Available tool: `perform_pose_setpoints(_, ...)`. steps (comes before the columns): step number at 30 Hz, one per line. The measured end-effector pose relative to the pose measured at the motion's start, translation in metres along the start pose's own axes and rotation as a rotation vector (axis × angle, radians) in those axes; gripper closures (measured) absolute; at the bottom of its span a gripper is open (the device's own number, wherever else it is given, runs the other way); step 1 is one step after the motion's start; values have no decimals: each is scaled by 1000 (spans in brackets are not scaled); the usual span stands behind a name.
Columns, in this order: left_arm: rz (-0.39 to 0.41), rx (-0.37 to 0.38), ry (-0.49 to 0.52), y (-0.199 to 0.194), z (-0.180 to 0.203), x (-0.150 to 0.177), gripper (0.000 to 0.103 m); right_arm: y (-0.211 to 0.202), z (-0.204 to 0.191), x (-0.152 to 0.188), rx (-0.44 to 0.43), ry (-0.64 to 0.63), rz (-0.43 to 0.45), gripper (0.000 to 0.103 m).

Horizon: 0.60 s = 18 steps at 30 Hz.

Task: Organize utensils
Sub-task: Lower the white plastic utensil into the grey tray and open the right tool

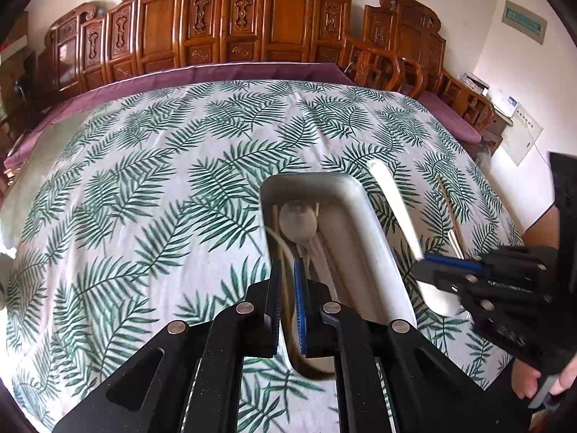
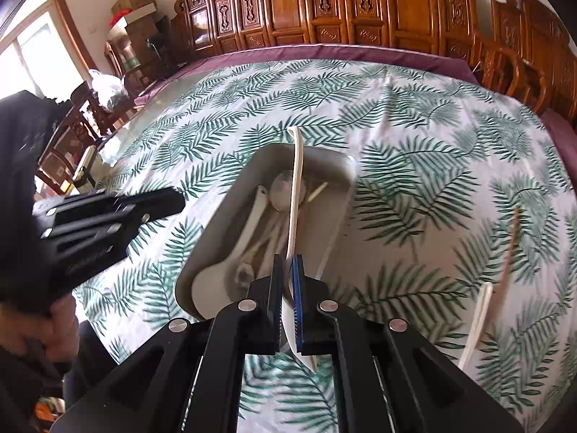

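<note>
Daylight fills both views, bright and even, coming from the tall wood-framed window [image 2: 27,47] at the left of the right wrist view, whose panes are blown out to white. The leaf-printed white tablecloth [image 1: 144,187] shows only soft, faint shadows. Fisheye distortion bows the carved brown wooden screen [image 1: 230,25] and darkens the corners. The pale plastic utensils [image 2: 505,270] at the right are smeared by motion blur.

One tray [image 2: 335,213] ahead of grippers. Two grippers: left [image 1: 286,270], right [image 2: 287,267]. One white spoon [image 2: 295,195] in right jaws. Two utensils loose on cloth right of it: chopstick [image 2: 510,249], white piece [image 2: 478,324]. Tray contents too jumbled to count.
</note>
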<state>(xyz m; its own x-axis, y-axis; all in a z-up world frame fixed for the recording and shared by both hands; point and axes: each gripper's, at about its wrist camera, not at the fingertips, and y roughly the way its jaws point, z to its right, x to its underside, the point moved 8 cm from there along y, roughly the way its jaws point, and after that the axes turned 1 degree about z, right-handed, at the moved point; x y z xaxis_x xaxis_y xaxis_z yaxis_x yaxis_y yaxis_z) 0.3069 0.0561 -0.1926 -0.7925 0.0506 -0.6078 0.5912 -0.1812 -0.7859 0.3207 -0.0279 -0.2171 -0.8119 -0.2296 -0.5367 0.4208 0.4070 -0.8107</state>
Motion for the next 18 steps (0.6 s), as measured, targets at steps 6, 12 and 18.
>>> perform_pose_setpoints(6,4,-24,12,-13,-10,9,97,19,-12,-8,-34,35,-13,97)
perform_pose_setpoints(12,7,-35,6,-21,-18,12,97,26,-17,-12,-37,34,-12,96)
perform_pose_setpoints(18,9,-39,9,-23,-19,14,97,25,-16,-11,-37,25,-15,93)
